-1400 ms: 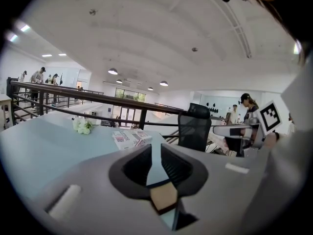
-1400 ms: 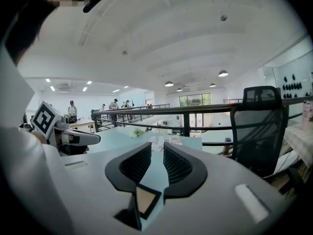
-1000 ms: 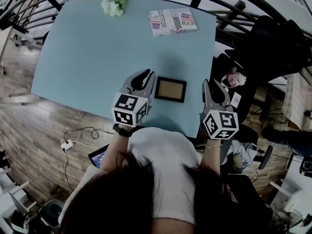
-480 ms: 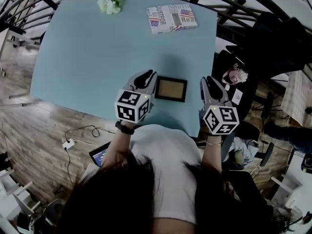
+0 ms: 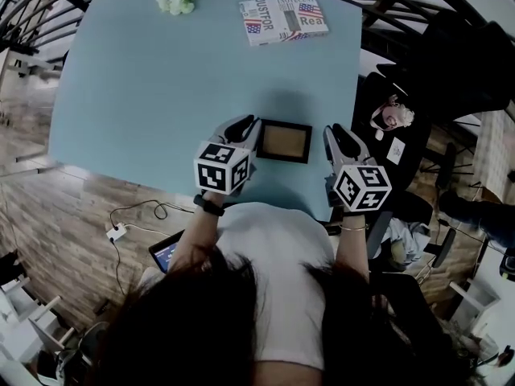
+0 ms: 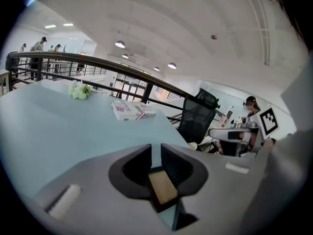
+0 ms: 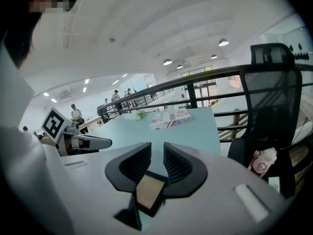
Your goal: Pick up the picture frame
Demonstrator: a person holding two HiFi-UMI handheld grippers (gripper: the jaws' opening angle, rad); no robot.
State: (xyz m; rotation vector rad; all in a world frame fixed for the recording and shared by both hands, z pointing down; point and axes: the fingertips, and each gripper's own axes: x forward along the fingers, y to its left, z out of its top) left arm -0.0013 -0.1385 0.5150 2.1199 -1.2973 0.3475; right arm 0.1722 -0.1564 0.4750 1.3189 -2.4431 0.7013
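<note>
Black-edged picture frame (image 5: 284,141) lies on the pale-blue counter (image 5: 161,79), left claw (image 5: 248,125) at nine o'clock, right claw (image 5: 332,132) at three, both narrowly parted, empty.

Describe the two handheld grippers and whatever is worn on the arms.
Left gripper and right gripper: grey bodies, dark ribbed jaws, each carrying a white cube with black square markers. Dark wristband on the left wrist, thin bracelet on the right, white short-sleeved shirt.

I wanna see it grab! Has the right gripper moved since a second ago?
Yes. In the head view the right gripper has slid left, closer to the picture frame.
</note>
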